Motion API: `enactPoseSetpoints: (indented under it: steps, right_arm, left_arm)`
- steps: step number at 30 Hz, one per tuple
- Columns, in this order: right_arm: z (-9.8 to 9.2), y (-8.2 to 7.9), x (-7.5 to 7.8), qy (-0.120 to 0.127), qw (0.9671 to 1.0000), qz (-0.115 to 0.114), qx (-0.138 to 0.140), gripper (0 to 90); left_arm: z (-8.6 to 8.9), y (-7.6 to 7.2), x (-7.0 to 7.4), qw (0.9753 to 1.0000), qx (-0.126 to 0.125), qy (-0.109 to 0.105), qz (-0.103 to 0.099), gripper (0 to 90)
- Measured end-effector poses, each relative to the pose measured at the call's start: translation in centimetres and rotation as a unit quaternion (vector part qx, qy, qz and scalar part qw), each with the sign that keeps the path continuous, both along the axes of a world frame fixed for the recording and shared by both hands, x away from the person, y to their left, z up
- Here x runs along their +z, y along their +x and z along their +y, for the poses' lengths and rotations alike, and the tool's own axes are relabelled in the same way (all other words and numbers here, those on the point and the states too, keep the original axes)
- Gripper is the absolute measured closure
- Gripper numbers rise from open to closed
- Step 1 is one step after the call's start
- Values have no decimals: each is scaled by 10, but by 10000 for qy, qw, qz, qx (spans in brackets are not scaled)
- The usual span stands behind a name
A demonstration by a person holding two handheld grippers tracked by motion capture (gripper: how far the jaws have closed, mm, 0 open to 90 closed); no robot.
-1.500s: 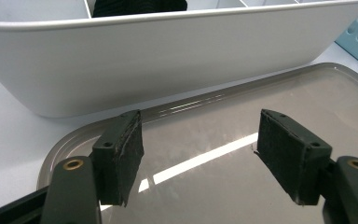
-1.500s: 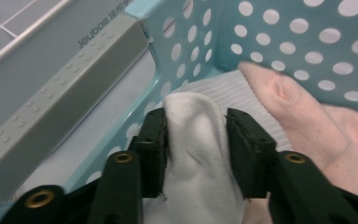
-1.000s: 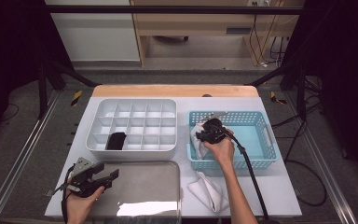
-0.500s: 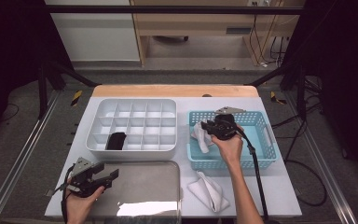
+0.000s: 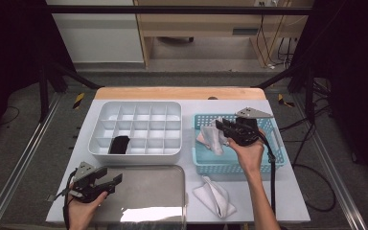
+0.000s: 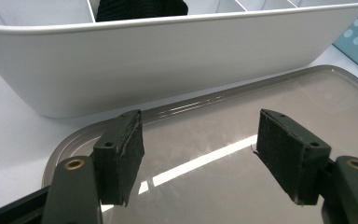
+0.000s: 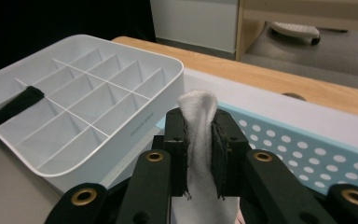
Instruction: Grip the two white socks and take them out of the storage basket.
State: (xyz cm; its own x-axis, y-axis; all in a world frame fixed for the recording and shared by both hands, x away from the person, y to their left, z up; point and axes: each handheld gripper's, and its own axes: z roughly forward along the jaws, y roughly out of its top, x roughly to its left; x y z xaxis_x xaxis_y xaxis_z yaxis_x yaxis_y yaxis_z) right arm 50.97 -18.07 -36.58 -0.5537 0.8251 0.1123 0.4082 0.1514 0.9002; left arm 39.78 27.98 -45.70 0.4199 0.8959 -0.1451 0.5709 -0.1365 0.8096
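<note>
Pinched between jaws, the white cloth folds upward.

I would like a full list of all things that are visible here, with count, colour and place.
table: 1, white top, wooden far edge.
divided organiser: 1, white, table's far left.
black cloth: 1, in a front compartment of the organiser.
basket: 1, light blue, perforated, right of the organiser.
metal tray: 1, silver, near edge.
white cloth: 1, held over the basket.
folded white cloth: 1, on the table right of the tray.
left claw: black, open, over the tray.
right claw: black, shut on the white cloth.
</note>
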Motion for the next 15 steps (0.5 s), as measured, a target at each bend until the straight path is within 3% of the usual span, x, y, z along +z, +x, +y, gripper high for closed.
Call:
enactPoseSetpoints:
  steps: [7,15]
  right_arm:
    - [-5,-16,21,57,9995,-292,69,780]
    - [-11,-32,36,115,9989,-450,95,780]
  left_arm:
    - [1,0,0,10000,12,-8,-17,306]
    - [1,-1,1,10000,12,-19,-22,306]
